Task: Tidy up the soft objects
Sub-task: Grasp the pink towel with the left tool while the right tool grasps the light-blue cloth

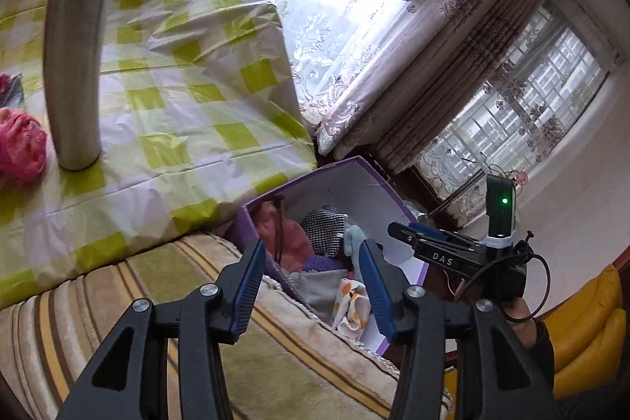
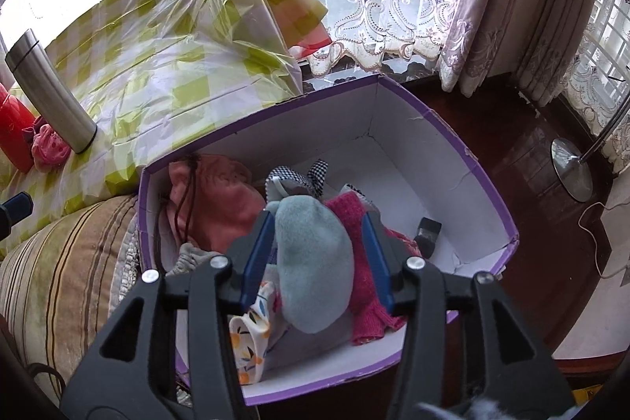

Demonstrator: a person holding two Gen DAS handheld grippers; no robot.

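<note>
Box (image 2: 413,140), purple, white inside, beside bench (image 2: 165,65): collects soft items. Grey-blue plush (image 2: 315,262) on top of pile, pink pouch (image 2: 212,199) behind. Right hand-held gripper (image 2: 318,258): spread, straddling plush, apparently released. Left hand-held gripper (image 1: 311,286): spread, empty, over box.

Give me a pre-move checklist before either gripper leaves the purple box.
1. Left gripper empty, open: ok.
2. Right gripper clear of the blue-grey plush: cannot tell; the plush sits between the open pads.
3. Plush inside the purple box: ok, it rests on the pile.
4. Box steady: cannot tell; its base is hidden.
5. All soft items boxed: not ok; a pink cloth lies on the checked tablecloth.
6. Steel flask upright beside that cloth: ok, avoid it.
</note>
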